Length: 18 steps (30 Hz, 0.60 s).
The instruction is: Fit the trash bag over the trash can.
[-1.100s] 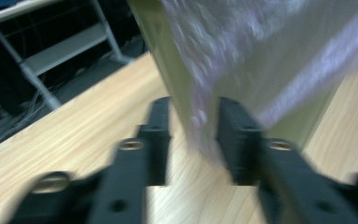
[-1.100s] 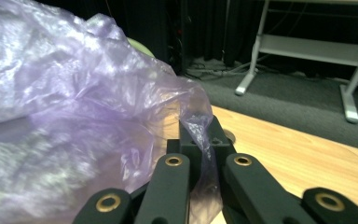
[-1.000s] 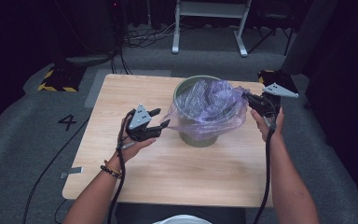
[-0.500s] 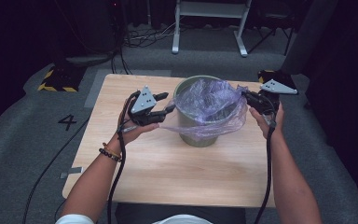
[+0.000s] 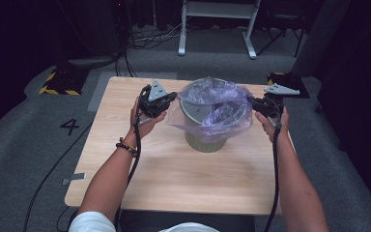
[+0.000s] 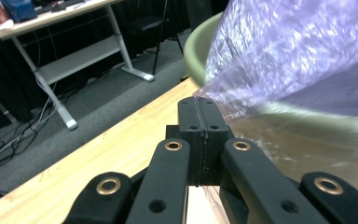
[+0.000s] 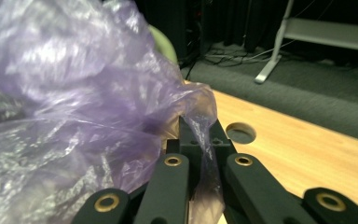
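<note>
Leftward at nine o'clock, left gripper point(image 5: 166, 102) has just closed on bag point(image 5: 217, 108); right gripper point(image 5: 256, 103) pinches it at three; bin point(image 5: 204, 142) rim still unwrapped.

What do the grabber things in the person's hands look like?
Both are black. The left gripper and the right gripper each carry a grey three-cornered plate on top and trail a black cable. Their black jaws have brass-coloured rivets. The person wears a dark beaded bracelet on the left wrist and a white sleeve.

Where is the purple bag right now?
In the high view the purple bag drapes over the green bin at the table's middle, between the left gripper and right gripper.
</note>
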{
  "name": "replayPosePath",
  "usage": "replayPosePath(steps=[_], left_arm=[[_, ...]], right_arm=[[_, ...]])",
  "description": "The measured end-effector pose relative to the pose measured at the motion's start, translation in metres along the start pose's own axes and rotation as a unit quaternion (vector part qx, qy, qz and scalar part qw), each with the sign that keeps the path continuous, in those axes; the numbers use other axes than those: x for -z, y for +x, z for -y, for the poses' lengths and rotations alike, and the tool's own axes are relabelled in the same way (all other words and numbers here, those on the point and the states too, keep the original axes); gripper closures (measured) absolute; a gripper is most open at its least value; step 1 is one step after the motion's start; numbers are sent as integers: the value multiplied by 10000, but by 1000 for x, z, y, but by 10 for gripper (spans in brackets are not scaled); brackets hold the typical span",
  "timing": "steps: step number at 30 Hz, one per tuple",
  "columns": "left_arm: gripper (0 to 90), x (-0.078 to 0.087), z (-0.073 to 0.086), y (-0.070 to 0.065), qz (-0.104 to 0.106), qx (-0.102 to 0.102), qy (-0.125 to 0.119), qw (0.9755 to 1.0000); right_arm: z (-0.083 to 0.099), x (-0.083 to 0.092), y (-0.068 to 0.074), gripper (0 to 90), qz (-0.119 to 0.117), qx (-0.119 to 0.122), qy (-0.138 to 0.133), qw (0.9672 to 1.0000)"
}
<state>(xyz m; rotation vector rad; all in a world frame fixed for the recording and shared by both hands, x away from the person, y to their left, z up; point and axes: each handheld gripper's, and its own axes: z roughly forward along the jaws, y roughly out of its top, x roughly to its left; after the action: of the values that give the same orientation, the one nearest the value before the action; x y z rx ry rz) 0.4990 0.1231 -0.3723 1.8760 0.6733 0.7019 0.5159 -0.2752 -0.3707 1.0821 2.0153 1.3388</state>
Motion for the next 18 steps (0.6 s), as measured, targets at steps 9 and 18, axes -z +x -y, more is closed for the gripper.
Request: replayPosePath(steps=[9,18], left_arm=[[900,-27,18,1,203,314,215,9991],[900,-27,29,-10,621,383,313,9968]], right_arm=[[18,-17,0,900,-344,-152,259,9990],[35,-13,4,900,-648,-271,188,9973]])
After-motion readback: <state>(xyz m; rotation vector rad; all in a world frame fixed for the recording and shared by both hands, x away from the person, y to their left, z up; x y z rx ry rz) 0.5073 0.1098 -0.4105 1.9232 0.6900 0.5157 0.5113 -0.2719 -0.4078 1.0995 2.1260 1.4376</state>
